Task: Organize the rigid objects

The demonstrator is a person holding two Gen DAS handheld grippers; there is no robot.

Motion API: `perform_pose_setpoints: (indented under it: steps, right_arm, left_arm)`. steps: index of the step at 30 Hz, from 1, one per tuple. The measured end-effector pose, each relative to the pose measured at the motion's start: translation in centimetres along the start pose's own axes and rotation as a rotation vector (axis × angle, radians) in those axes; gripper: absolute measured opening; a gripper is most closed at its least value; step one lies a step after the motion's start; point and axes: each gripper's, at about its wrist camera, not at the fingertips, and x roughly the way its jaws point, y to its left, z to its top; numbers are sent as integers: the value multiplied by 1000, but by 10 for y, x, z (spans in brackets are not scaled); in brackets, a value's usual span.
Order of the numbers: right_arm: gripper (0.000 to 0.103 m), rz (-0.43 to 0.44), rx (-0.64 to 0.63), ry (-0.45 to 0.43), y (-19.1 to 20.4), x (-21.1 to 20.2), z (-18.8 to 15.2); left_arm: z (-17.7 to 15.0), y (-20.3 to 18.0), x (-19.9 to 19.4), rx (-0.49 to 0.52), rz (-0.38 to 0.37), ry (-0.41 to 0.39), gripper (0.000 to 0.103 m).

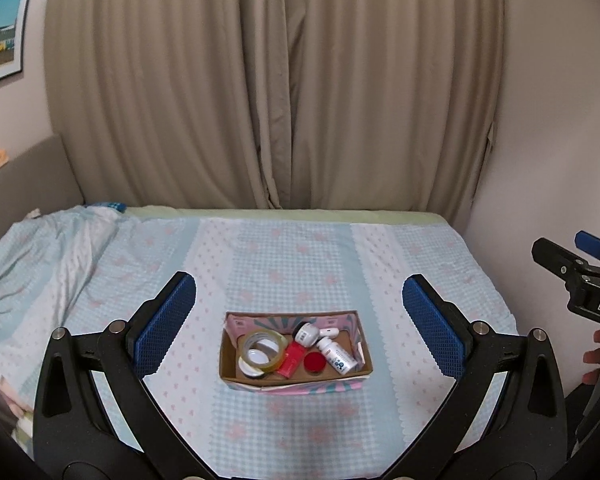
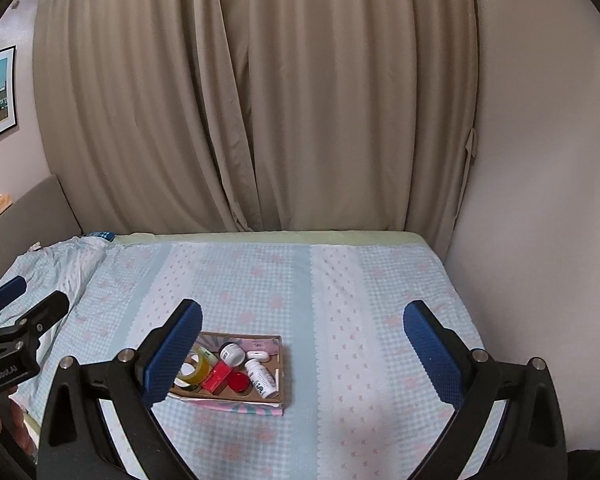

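1. A bed (image 1: 300,264) with a pale blue checked cover, patterned with faint pink shapes, fills the lower half of both views; beige curtains (image 1: 276,88) hang behind it and a framed picture (image 1: 0,36) is on the wall to the left.
2. A shallow cardboard box (image 1: 296,380), pink and blue on its outer face, sits on the cover near the front middle of the bed.
3. All the small rigid objects seen lie inside this box.
4. A roll of clear tape (image 1: 262,350) lies at the box's left end, over a white round lid (image 1: 250,368).
5. A red rectangular packet (image 1: 292,358) lies just right of the tape, and a red round lid (image 1: 314,361) sits beside it toward the front wall.
6. A white bottle with blue print (image 1: 337,356) lies on its side at the right end.
7. A white jar with a dark cap (image 1: 306,334) leans against the back of the pile, and a small white case (image 1: 327,332) rests near the back wall.
8. The left gripper (image 1: 299,312) hovers above the bed with its blue pads spread wide, the box framed between them, and it grips nothing.
9. The right gripper (image 2: 302,340) is likewise spread wide and empty; the box shows just beside its left finger (image 2: 172,356), which hides the box's left end.
10. Each camera catches the other gripper at its edge, with a person's fingertips (image 1: 594,354) on the handle.
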Motion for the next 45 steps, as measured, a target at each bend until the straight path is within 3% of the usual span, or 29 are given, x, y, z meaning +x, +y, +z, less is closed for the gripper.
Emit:
perform_pose_setpoints:
  steps: [45]
  right_arm:
    - [101, -16, -4, -16, -6, -1, 5]
  left_arm:
    - [-1, -11, 9, 9, 40, -5, 103]
